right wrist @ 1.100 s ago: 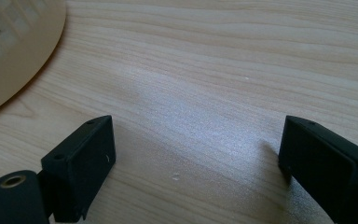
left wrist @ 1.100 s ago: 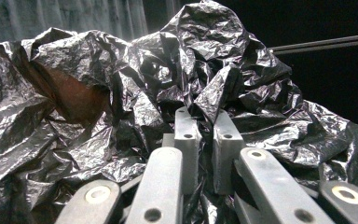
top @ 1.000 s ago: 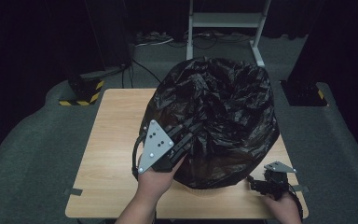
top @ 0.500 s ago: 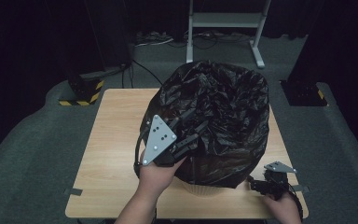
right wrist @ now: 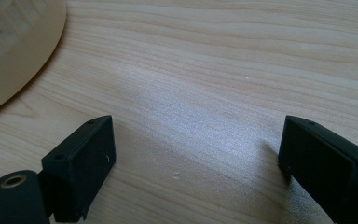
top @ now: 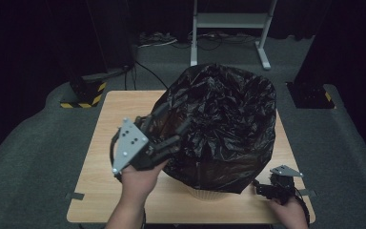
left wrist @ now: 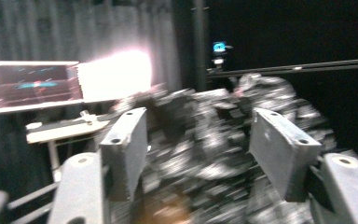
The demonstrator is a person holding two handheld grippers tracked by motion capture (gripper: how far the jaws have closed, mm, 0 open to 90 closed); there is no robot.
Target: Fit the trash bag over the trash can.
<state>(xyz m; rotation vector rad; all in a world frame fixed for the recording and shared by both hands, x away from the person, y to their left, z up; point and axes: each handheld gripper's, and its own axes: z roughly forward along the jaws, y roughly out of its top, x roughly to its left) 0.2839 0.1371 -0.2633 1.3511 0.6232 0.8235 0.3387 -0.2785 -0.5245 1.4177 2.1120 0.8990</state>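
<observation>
Counter (top: 124, 143): light wood top, seen from above in the high view; bare grain runs across the right gripper view.
Black bag (top: 221, 124): a large crumpled black plastic bag stands over the middle and 3 o'clock half of the counter, its mouth open upward; it drapes down over a pale basket.
Basket (top: 209, 193): only a cream strip of its base shows under the bag's hem at about 6 o'clock; in the right gripper view its curved pale wall (right wrist: 14, 51) sits at 10 o'clock, with lattice openings.
Left gripper (top: 169, 129): at about 9 o'clock of the bag, raised and tilted toward it, grey plate on top, held by the left hand (top: 140, 179). Its jaws stand wide apart, reaching along the bag's 9 o'clock flank. In the left gripper view (left wrist: 198, 154) the crinkled bag (left wrist: 214, 140) fills the gap between the jaws, blurred; whether the jaws touch the plastic I cannot tell, and nothing is pinched.
Right gripper (top: 262, 189): low on the counter at the 5 o'clock corner, just beside the bag's hem, held by the right hand (top: 290, 212). In its own view (right wrist: 196, 149) the jaws are spread wide over bare wood and hold nothing.
Background: a lit screen (left wrist: 30, 86) on a stand at 10 o'clock in the left gripper view; a grey metal frame (top: 231, 21) on the floor at 12 o'clock beyond the counter.
</observation>
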